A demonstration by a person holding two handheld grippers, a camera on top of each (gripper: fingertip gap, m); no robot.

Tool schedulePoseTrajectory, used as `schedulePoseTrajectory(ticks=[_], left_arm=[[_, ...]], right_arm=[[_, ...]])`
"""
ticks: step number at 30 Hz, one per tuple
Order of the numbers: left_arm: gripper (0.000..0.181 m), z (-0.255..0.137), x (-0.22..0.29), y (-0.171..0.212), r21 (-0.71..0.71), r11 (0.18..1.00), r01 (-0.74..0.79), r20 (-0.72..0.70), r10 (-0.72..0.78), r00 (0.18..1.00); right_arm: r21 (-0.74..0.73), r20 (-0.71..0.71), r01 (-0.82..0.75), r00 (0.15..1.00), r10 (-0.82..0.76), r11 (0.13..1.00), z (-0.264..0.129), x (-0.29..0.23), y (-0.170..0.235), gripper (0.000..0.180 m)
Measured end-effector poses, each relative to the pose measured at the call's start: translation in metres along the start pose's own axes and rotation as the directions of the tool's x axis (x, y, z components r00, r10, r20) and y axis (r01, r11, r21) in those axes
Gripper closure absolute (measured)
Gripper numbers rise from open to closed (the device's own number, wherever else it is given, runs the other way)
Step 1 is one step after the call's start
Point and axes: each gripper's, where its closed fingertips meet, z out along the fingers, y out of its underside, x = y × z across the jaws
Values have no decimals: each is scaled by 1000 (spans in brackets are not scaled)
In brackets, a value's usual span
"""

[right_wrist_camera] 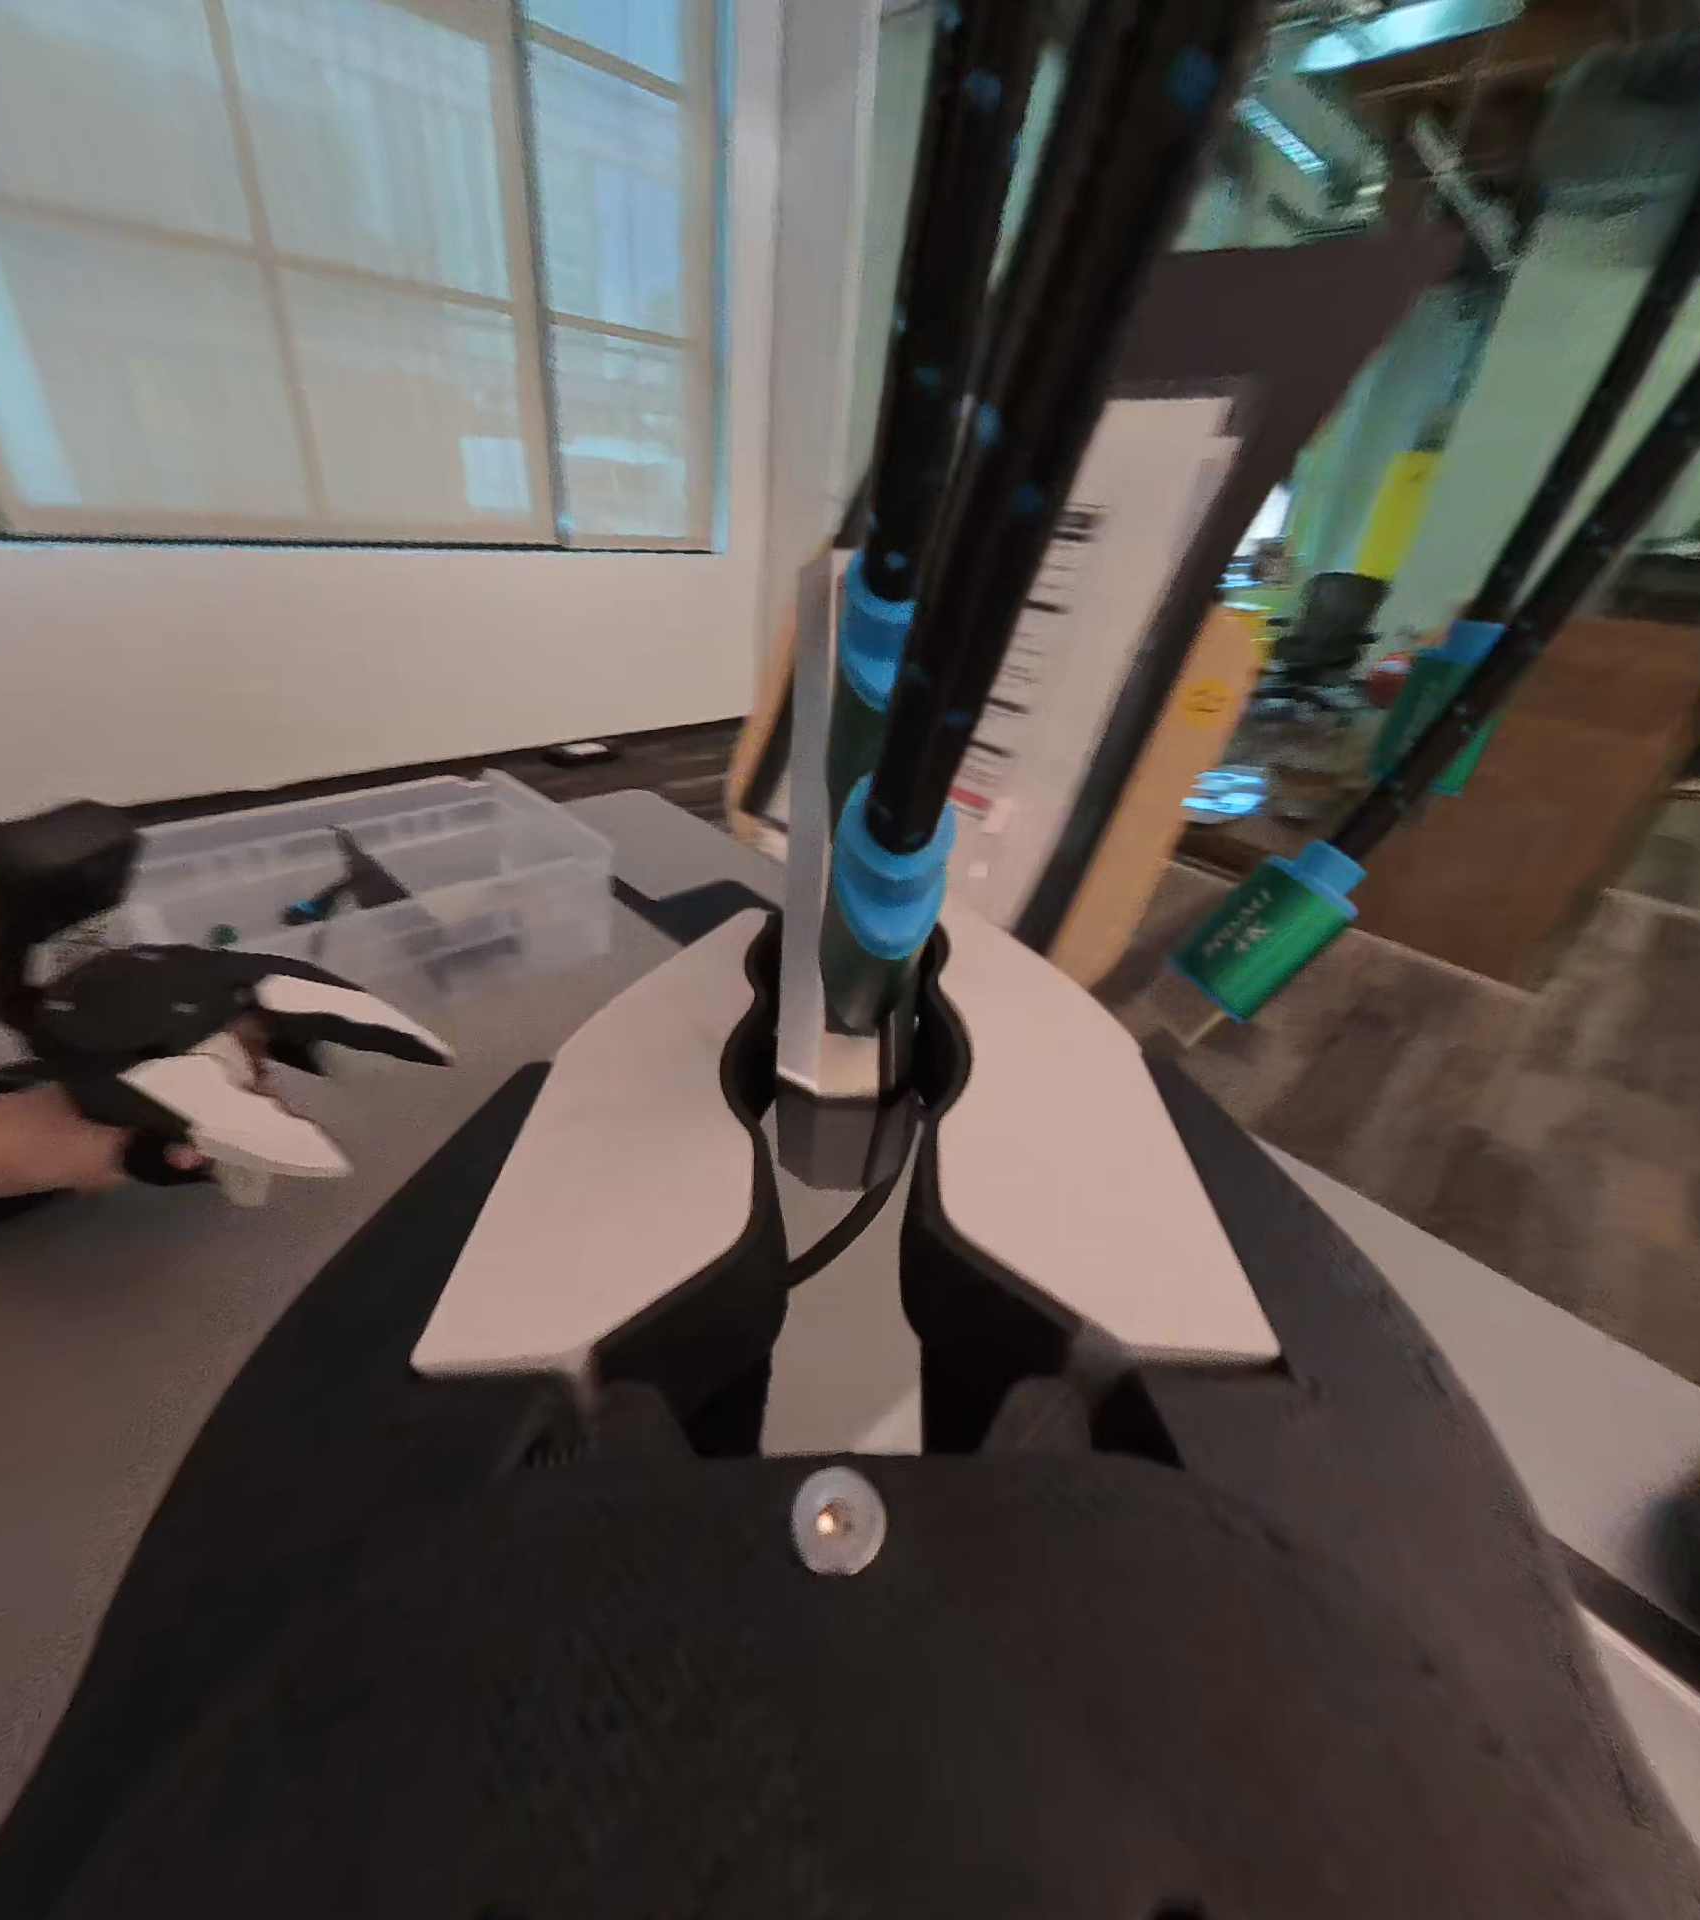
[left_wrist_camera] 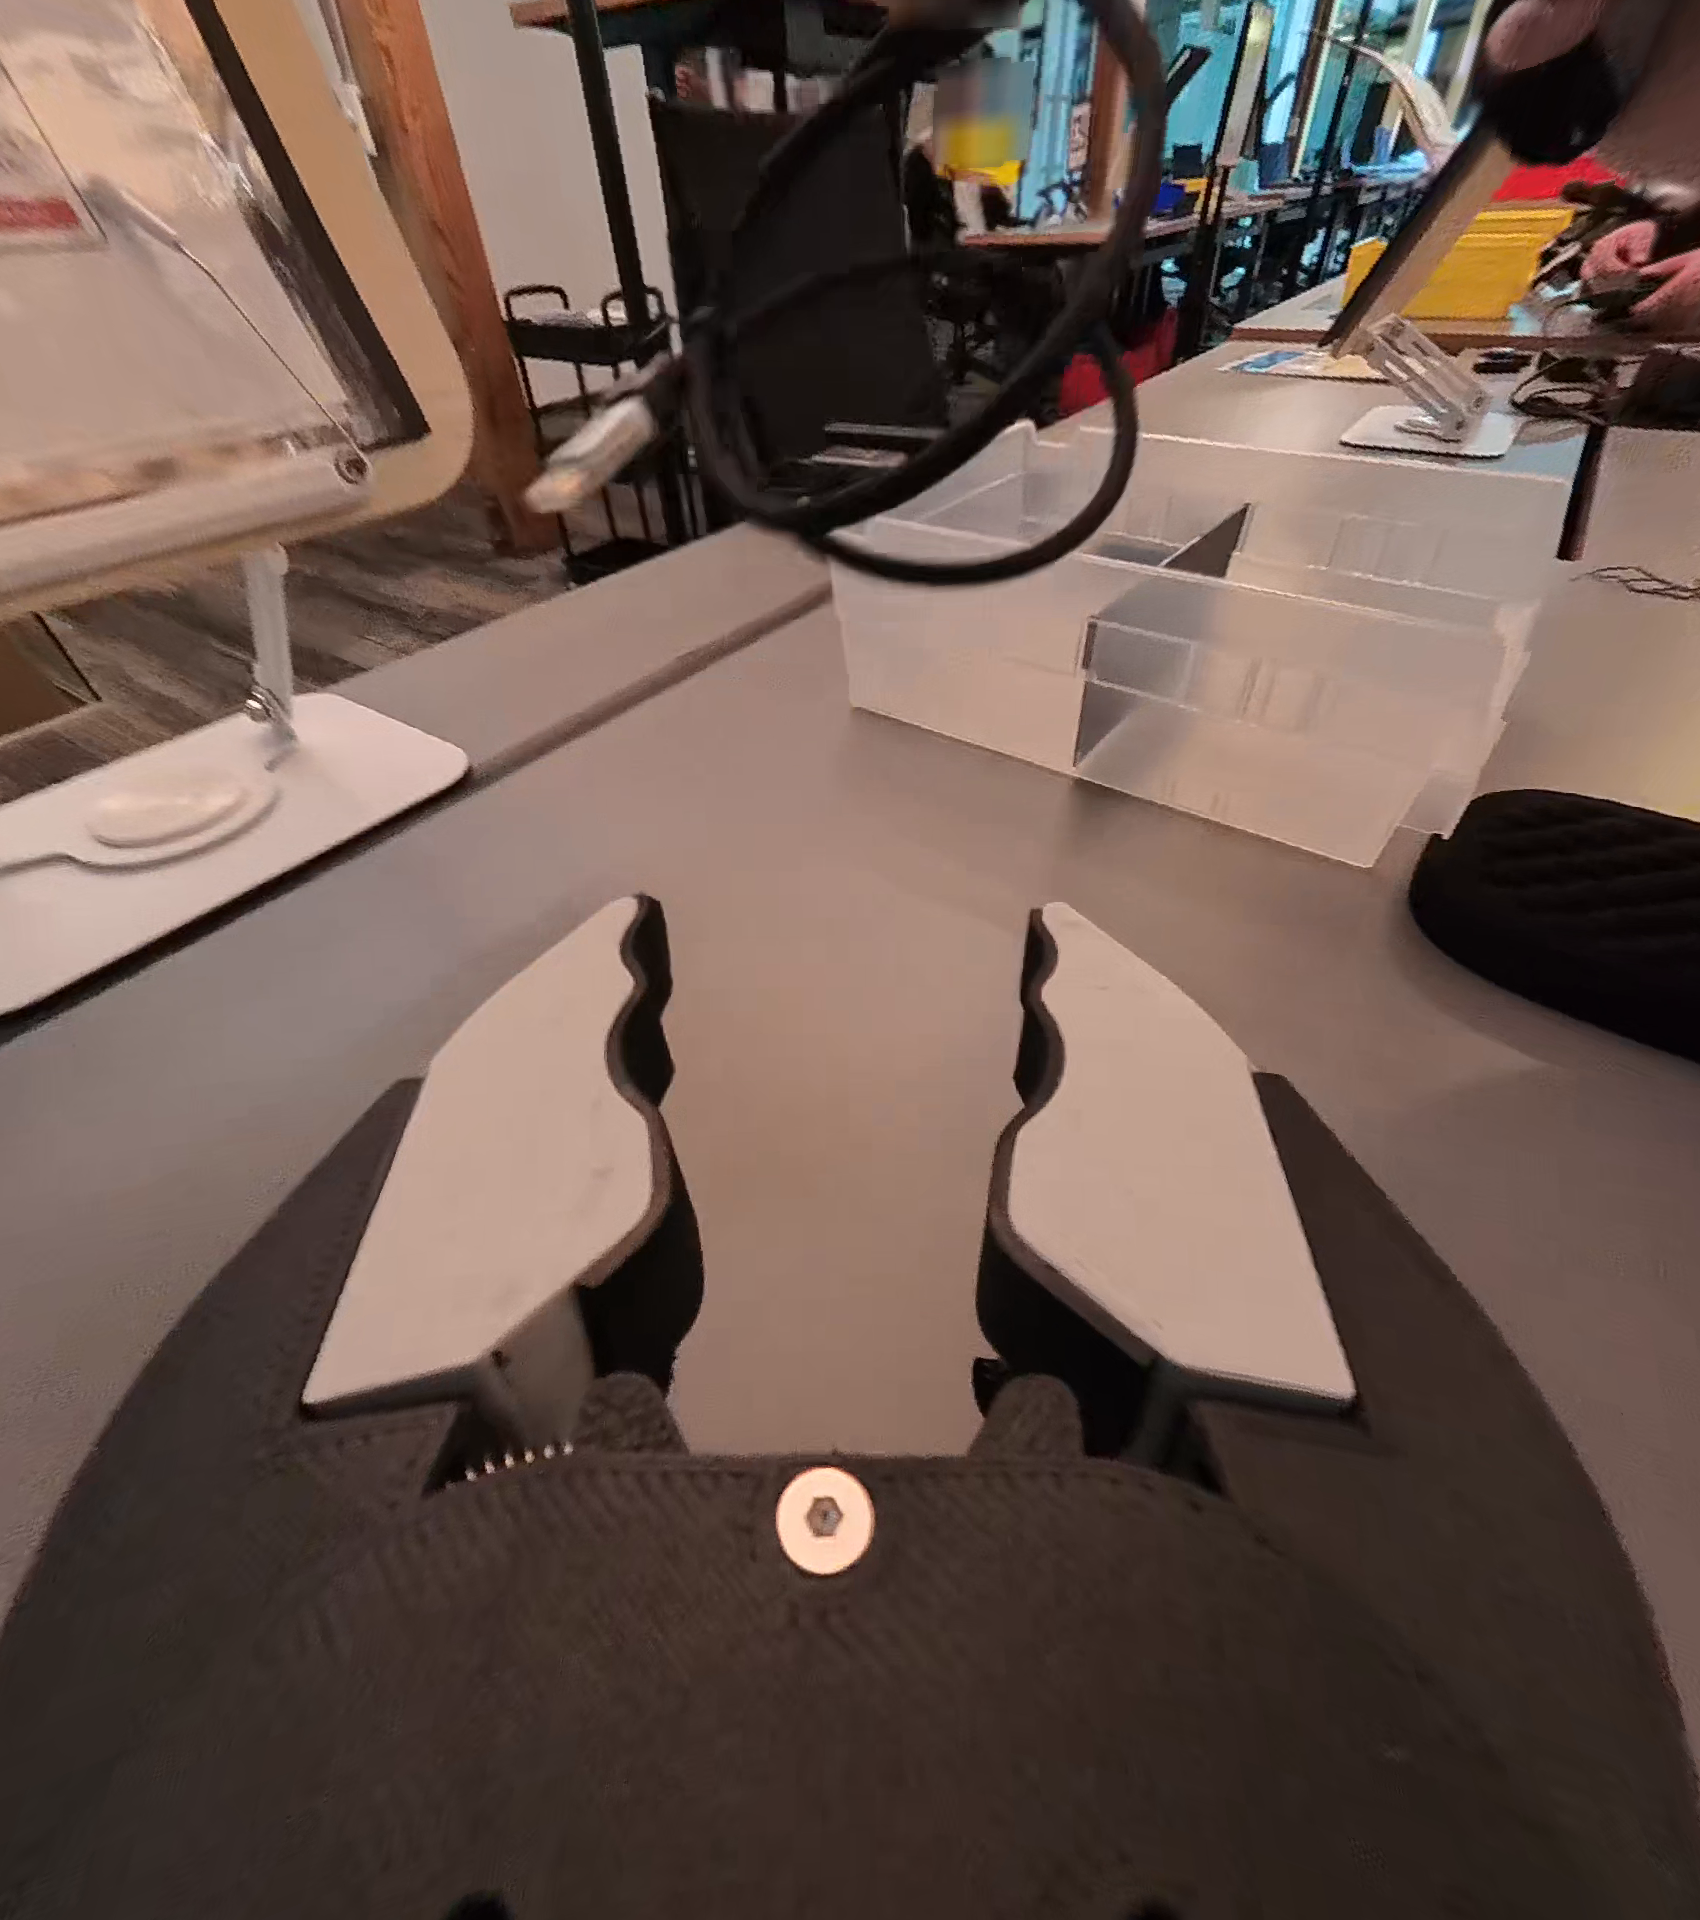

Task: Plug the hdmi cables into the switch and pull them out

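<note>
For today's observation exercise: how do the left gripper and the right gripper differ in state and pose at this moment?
The left gripper has its jaws wide apart and holds nothing; the right gripper is closed on the switch, which has blue-collared HDMI cables plugged in. The left gripper sits low over the grey table; the right gripper is raised, tilted upward. Both share white-faced fingers on black bodies.

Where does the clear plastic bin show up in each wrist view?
Left wrist view: clear plastic bin sits upper right of centre on the grey table.
Right wrist view: clear plastic bin at mid-left, behind the left gripper.
Shared landmark: the grey table.
</note>
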Motion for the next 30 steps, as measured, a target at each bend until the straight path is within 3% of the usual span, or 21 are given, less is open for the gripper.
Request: schedulePoseTrajectory(ticks=[8, 10, 14, 17, 26, 30], left_arm=[[117, 8, 15, 13, -64, 996, -66, -44, 63, 997], [117, 9, 17, 15, -72, 994, -81, -48, 77, 996], [116, 11, 20, 19, -89, 993, -81, -65, 75, 995], [116, 11, 20, 20, -93, 993, -77, -72, 70, 995], [116, 13, 20, 20, -97, 993, -65, -92, 56, 994], [116, 12, 21, 21, -101, 992, -73, -91, 64, 994]], right_arm=[[-107, -353, 226, 902, -249, 968, -66, 73, 11, 157], [-170, -319, 290, 888, -331, 942, -69, 79, 29, 157], [-260, -152, 264, 939, -310, 929, -71, 76, 70, 158], [-244, -83, 231, 963, -257, 942, -71, 74, 80, 158], [-220, 102, 331, 943, -316, 917, -78, 77, 62, 158], [-193, 140, 363, 930, -341, 911, -78, 90, 35, 158]])
